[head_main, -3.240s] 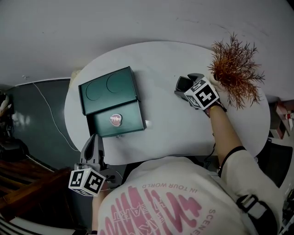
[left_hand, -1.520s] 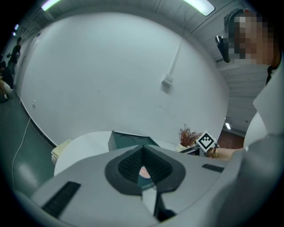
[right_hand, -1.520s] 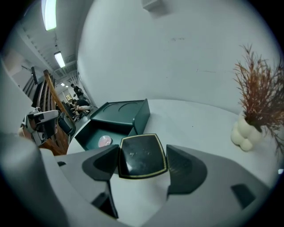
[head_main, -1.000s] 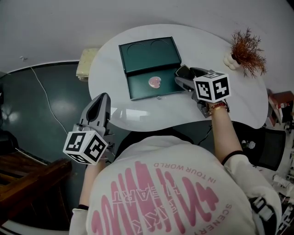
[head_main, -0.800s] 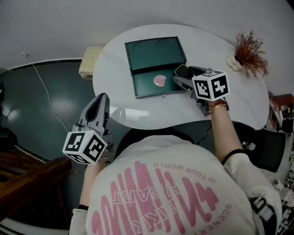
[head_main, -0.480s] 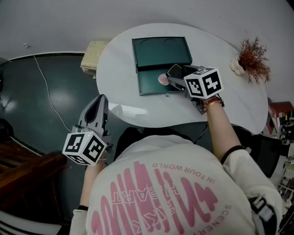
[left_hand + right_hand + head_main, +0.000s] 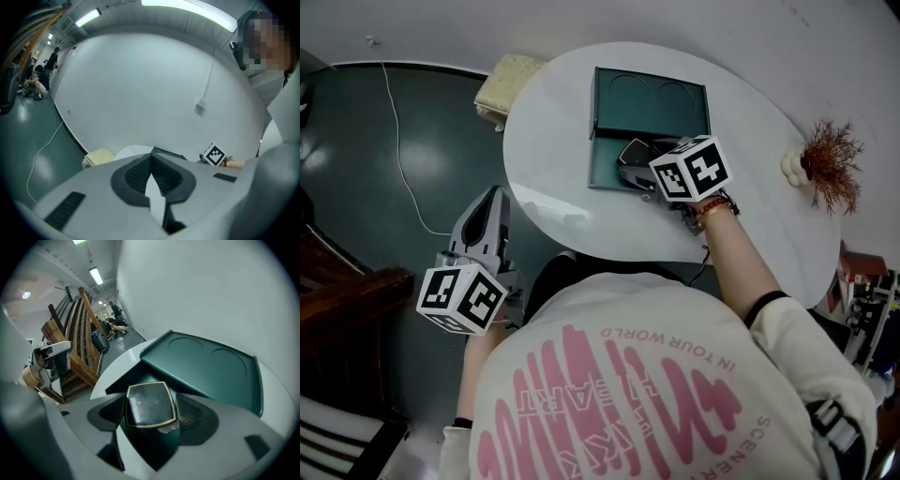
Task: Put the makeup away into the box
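Note:
A dark green box [image 7: 649, 103] lies open on the white oval table [image 7: 750, 216], its lid [image 7: 206, 366] laid back, with two round hollows. My right gripper [image 7: 630, 167] hangs over the box's lower tray [image 7: 602, 167], shut on a black compact with a gold rim [image 7: 149, 404], also seen as the compact [image 7: 633, 153] from the head view. A pink item [image 7: 169, 428] peeks out under the compact inside the tray. My left gripper [image 7: 490, 194] is off the table's left edge above the floor, jaws [image 7: 151, 158] shut and holding nothing.
A dried reddish plant [image 7: 831, 155] in a small pale vase [image 7: 793, 169] stands at the table's right end. A yellowish cushioned stool [image 7: 508, 80] sits by the far left edge. A white cable [image 7: 398, 141] runs over the dark floor, and wooden furniture [image 7: 337, 281] is at left.
My right gripper has carried the compact leftward and down from beside the box to over its tray. The left gripper stays off the table's edge, drifting slightly.

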### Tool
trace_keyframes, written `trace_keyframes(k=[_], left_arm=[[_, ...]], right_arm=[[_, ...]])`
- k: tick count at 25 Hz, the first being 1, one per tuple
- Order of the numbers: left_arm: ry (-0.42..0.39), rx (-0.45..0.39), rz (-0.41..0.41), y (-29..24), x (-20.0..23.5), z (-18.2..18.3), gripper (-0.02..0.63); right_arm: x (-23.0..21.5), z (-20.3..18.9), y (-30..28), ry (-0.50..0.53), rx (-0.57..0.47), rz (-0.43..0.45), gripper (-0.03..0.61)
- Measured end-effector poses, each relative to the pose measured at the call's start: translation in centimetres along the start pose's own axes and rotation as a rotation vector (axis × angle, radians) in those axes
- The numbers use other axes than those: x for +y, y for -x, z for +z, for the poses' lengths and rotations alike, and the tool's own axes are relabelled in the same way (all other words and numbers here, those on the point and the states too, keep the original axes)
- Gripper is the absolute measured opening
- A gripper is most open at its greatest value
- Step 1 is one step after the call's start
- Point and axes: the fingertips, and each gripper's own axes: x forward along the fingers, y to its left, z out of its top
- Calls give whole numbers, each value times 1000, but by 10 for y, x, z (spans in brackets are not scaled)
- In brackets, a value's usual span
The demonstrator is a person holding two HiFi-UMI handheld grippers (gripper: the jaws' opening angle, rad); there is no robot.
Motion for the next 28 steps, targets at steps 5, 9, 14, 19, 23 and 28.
trace_keyframes(k=[5,9,14,19,23,28], left_arm=[[19,-4,46,6,2,-7,3],[33,-14,85,11,11,-9,3],[46,-15,126,17,13,-15,3],[54,-21,146,20,15,-15,3],[55,-25,149,19,15,-13,3],[47,-31,144,17,11,-11,3]], right_arm=[[11,3,-18,111,48,17,337],[20,7,-32,201,76,18,337],[28,7,-44,259,89,51,337],[31,7,-48,235,102,88,337],[30,7,-51,200,110,80,341],[26,5,-55,178,112,70,341]])
